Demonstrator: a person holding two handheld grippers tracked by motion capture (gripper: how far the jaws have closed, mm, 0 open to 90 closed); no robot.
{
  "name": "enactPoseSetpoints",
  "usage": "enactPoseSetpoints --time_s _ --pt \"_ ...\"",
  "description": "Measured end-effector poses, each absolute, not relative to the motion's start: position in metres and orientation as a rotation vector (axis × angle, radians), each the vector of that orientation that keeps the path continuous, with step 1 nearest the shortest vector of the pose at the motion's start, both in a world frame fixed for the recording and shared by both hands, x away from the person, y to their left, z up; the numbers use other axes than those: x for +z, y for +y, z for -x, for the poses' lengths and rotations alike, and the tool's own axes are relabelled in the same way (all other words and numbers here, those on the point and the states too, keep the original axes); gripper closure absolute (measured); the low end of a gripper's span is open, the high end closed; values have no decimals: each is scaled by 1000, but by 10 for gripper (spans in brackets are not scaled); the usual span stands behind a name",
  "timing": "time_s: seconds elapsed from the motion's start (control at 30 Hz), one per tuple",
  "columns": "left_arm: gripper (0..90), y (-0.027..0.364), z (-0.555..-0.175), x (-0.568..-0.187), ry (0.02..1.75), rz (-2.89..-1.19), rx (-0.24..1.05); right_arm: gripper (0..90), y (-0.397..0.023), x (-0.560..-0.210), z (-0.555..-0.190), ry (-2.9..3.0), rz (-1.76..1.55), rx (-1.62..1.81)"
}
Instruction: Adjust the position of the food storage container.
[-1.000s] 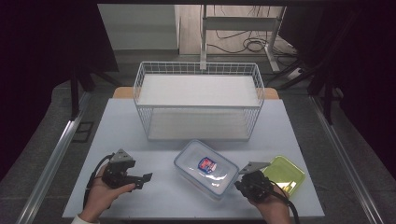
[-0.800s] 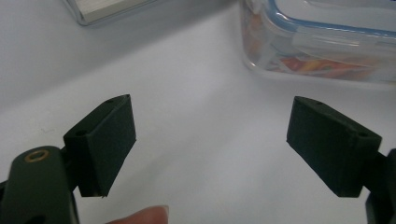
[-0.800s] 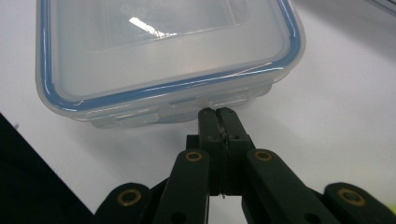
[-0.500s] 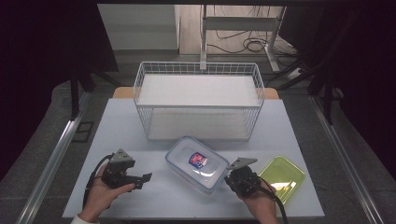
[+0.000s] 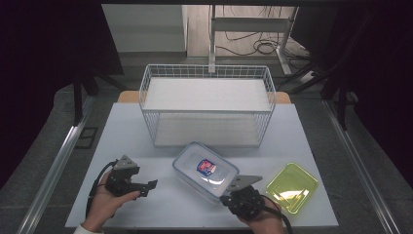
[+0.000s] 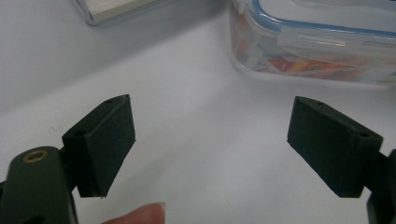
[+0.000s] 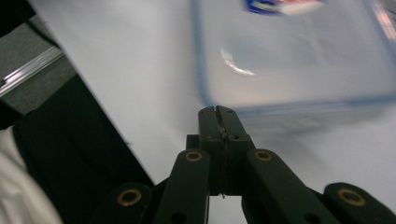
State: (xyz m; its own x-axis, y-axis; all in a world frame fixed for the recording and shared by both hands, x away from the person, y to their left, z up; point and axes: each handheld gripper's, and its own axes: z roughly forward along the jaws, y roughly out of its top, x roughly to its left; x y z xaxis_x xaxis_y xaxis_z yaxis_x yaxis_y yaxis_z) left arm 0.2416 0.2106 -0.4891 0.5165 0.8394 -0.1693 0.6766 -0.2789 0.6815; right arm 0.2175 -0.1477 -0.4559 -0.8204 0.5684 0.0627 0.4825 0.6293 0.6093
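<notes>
A clear plastic container point(image 5: 205, 168) with a blue-rimmed lid and a red and blue label lies on the white table point(image 5: 146, 131), in front of the wire basket. Through its side point(image 6: 317, 46) I see colourful contents. My right gripper point(image 5: 225, 197) is shut, and its tips point(image 7: 218, 112) sit against the container's near edge point(image 7: 289, 60) with nothing visible between them. My left gripper point(image 5: 148, 186) rests at the front left, open. Its jaws point(image 6: 210, 121) frame bare table, short of the container.
A white wire basket point(image 5: 207, 105) with a white board as its floor stands at the back middle. A yellow-green lid or tray point(image 5: 292, 187) lies at the front right, beside my right hand. The table's front edge runs close under both hands.
My right gripper has travelled left from beside the yellow-green tray to the container's near corner. The container has shifted slightly left and away. My left gripper has stayed put.
</notes>
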Motion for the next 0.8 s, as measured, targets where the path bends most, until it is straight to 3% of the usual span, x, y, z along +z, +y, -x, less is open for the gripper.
enactPoseSetpoints --time_s 0.33,0.8 --pt "152 210 -242 -490 1224 -2046 282 890 -104 -481 -222 2795 -793 846" --pt "152 209 -242 -492 1222 -2054 275 891 -120 -484 -235 2723 -882 819"
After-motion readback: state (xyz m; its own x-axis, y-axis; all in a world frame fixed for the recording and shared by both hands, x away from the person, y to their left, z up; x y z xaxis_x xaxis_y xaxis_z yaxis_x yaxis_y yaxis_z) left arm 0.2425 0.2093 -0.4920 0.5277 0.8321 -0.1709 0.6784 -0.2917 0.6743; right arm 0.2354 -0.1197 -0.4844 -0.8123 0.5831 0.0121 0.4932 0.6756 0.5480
